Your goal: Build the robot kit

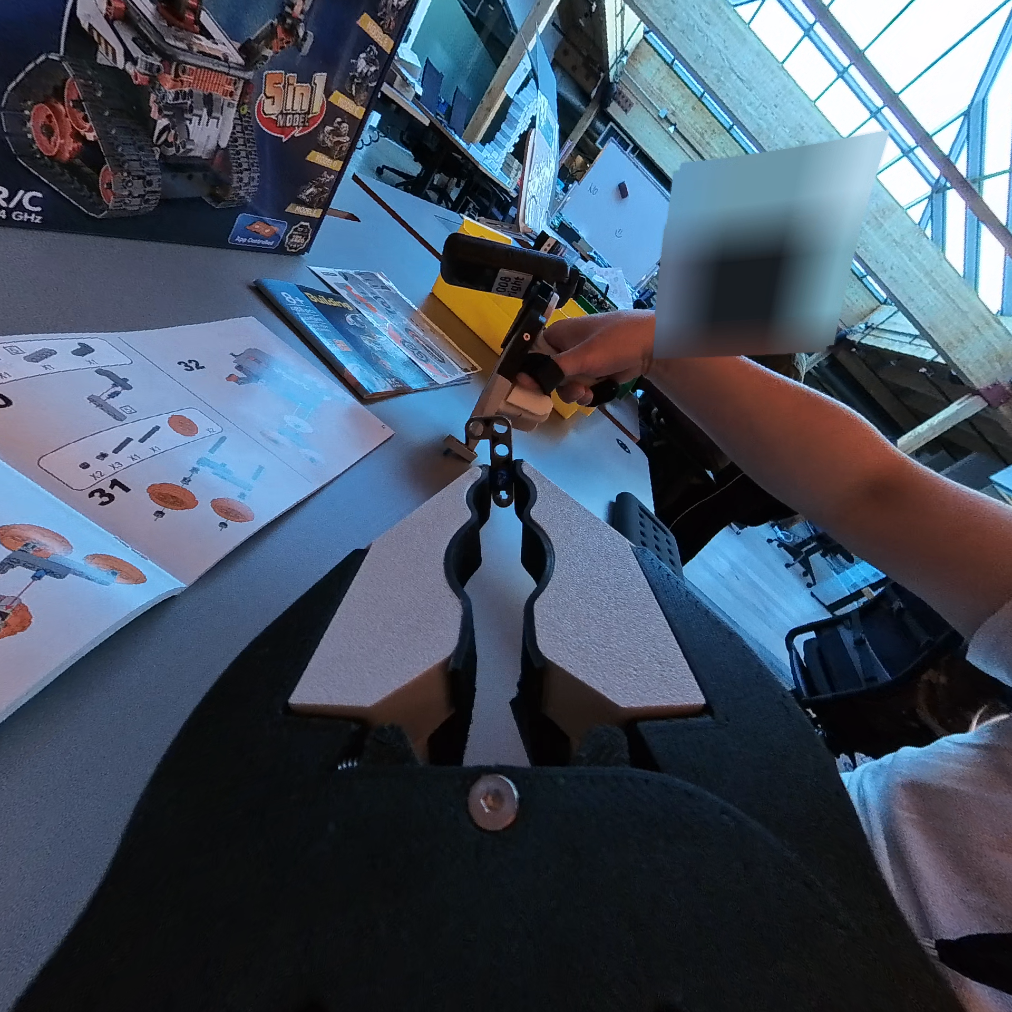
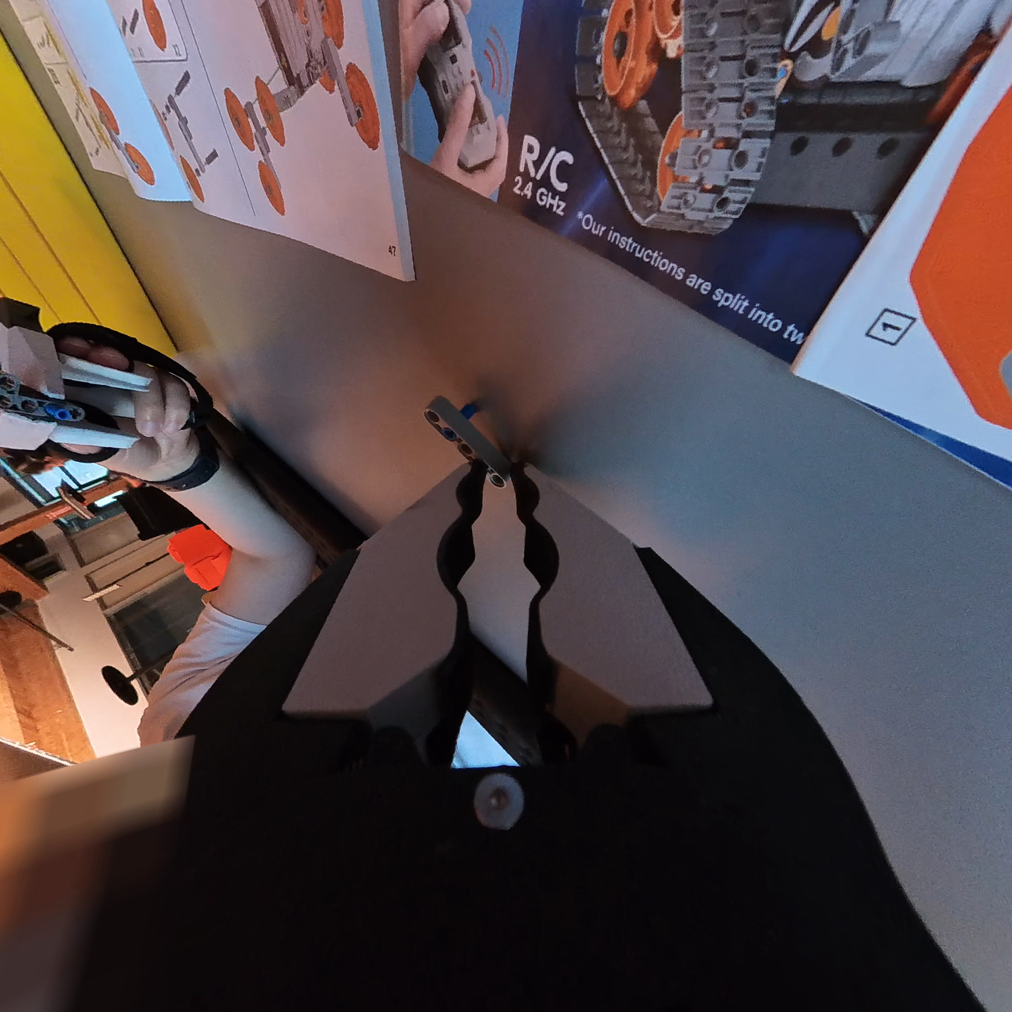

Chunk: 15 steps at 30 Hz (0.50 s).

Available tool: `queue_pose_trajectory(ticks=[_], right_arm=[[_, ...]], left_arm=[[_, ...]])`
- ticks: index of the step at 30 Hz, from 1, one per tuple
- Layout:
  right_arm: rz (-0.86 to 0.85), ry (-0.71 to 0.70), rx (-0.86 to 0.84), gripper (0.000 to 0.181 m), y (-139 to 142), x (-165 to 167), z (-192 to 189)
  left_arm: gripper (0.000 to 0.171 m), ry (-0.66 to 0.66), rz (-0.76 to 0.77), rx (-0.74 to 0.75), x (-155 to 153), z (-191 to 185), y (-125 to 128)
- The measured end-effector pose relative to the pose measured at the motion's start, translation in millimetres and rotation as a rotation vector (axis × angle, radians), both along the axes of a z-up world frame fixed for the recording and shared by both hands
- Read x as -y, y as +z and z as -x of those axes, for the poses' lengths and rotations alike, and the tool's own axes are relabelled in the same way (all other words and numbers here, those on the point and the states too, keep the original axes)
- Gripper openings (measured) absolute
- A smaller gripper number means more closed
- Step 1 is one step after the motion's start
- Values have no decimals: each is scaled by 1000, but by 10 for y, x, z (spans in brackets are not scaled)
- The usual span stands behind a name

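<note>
Daylight, strong, entering through skylight panes (image 1: pixel 931 82) at upper right of left wrist view, blown out to near white; glare patch on open instruction booklet (image 1: pixel 285 383), washing out its print; right wrist view dimmer and warmer, grey table (image 2: pixel 712 493) shaded brownish toward centre, dark shadow pooled at fingertips; both views fisheye, straight edges bowed near borders; black gripper bodies in foreground soft; lower left corner of right wrist view smeared

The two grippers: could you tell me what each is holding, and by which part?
The left gripper pinches a dark perforated beam by its lower end; the right gripper pinches a grey perforated beam by its near end.
</note>
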State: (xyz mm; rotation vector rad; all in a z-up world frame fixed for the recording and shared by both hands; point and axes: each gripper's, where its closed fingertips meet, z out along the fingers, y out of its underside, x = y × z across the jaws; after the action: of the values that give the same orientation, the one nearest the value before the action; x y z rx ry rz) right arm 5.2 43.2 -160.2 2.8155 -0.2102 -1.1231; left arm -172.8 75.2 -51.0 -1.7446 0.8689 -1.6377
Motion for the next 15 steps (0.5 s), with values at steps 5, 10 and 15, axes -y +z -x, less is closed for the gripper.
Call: queue_pose_trajectory(ticks=[5, 10, 15], right_arm=[[-19, 13, -1, 17, 26, -12, 8], [-51, 44, 2, 19, 35, -15, 16], [-155, 99, 75, 24, 45, -95, -58]], left_arm=[[4, 2, -2, 10, -3, 10, 25], [4, 1, -1, 9, -4, 12, 28], [4, -3, 0, 5, 3, 6, 19]])
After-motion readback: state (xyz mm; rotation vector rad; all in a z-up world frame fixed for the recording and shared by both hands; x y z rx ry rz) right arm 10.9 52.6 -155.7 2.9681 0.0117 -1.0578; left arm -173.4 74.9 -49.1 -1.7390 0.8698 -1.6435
